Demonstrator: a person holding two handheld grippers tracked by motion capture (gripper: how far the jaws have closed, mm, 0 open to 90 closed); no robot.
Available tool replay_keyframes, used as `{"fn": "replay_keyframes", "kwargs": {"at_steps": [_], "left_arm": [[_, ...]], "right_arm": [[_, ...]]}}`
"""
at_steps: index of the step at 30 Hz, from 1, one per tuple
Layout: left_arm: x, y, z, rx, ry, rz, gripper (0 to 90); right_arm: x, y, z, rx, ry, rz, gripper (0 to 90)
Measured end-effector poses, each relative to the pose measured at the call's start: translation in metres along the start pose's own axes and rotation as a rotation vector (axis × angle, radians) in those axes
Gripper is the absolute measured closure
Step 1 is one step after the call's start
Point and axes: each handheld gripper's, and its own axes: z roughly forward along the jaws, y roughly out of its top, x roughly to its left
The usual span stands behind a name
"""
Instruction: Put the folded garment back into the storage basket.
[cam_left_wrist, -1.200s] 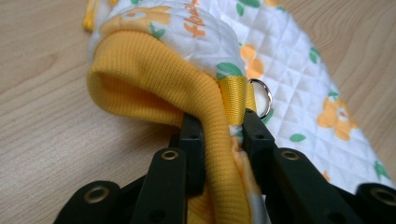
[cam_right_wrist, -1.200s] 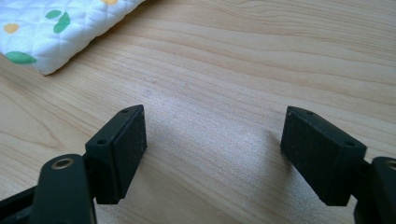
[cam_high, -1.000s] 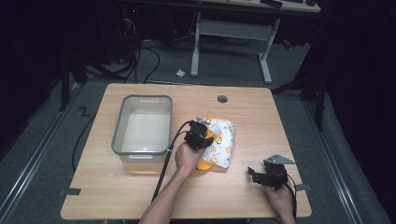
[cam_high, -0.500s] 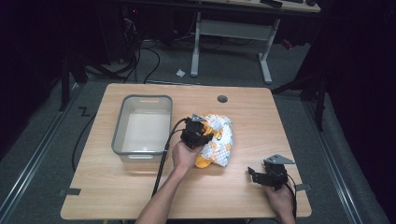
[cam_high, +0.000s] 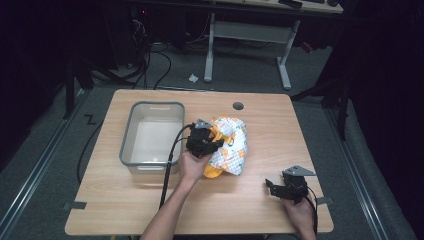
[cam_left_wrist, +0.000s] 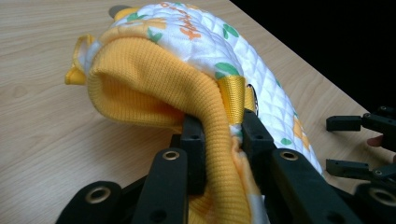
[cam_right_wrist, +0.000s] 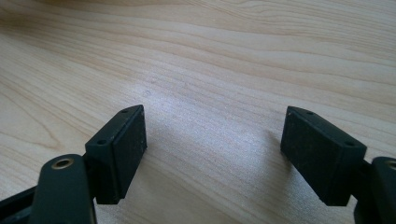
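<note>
The quilted cloth (cam_left_wrist: 201, 84), white with orange lining, lies mid-table, its near edge lifted and pinched in the clenched left gripper (cam_left_wrist: 219, 135). Just left of it stands a grey bin (cam_high: 131, 145), close beside the gripping hand. The right gripper (cam_right_wrist: 212, 149) rests well apart near the table's (cam_high: 260, 200) front right corner, jaws spread over bare wood.

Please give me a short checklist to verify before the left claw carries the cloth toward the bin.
1. Left claw shut on the cloth: ok, yellow ribbed edge pinched between the jaws.
2. Cloth fully off the table: cannot tell.
3. Bin ready to receive: ok, nothing seen inside.
4. Right claw out of the path: ok, open, near the table's front right.
5. Left claw's cable away from the bin: not ok, it runs along its rim.
</note>
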Motion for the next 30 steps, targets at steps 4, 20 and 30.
{"fn": "replay_keyframes", "kwargs": {"at_steps": [4, 20, 30], "left_arm": [[0.003, 0.002, -0.014, -0.012, 0.020, -0.011, 75.0], [0.021, 0.006, -0.061, -0.106, 0.047, -0.051, 75.0], [0.038, 0.005, -0.100, -0.163, 0.086, -0.076, 75.0]], "right_arm": [[0.000, 0.000, 0.000, -0.001, 0.001, -0.005, 22.7], [0.000, 0.000, 0.000, 0.000, 0.004, -0.008, 22.6], [0.000, 0.000, 0.000, -0.002, 0.007, -0.013, 22.6]]}}
